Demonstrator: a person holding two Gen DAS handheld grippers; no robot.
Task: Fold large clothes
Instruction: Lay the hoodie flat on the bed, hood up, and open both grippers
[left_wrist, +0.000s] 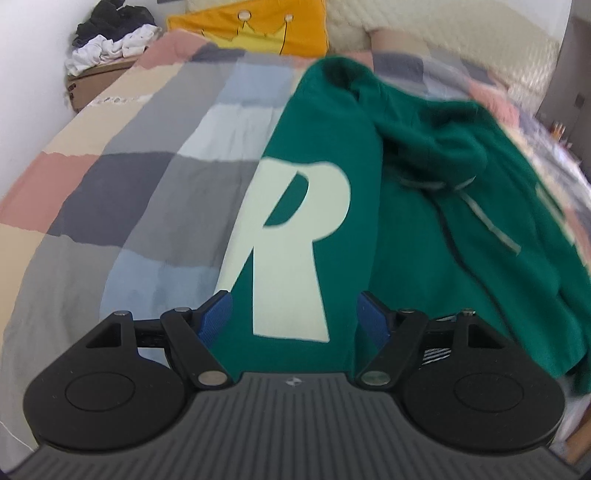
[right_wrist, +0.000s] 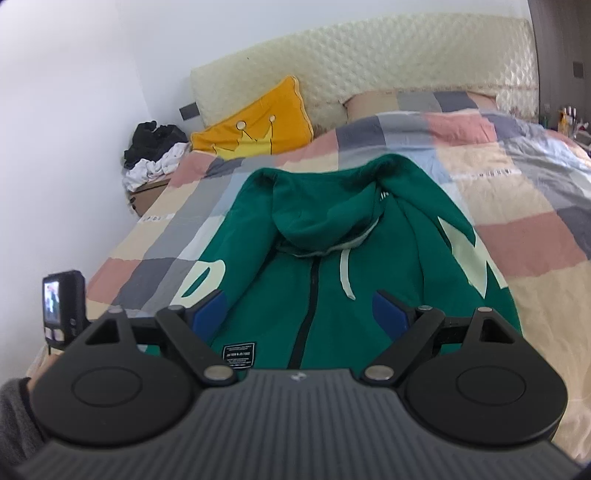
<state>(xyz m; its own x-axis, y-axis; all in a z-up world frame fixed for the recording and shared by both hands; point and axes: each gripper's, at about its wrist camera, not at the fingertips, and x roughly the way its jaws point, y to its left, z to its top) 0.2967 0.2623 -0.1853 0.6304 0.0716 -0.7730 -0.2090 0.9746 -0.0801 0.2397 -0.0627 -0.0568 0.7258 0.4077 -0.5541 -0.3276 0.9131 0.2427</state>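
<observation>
Green hoodie flat mid-bed, sleeves in; both grippers' fingers wide open, empty. Next: grasping hem, folding toward hood.

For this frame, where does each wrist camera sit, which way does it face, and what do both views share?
Left wrist: behind the open left gripper, tilted down at the pale letter R on the green zip-up hoodie; no body part shows.
Right wrist: behind the open right gripper, facing up the bed over the hoodie's zip front toward the cream quilted headboard; a grey sleeve shows.
Shared: hoodie, checked patchwork duvet, orange crown cushion.
</observation>
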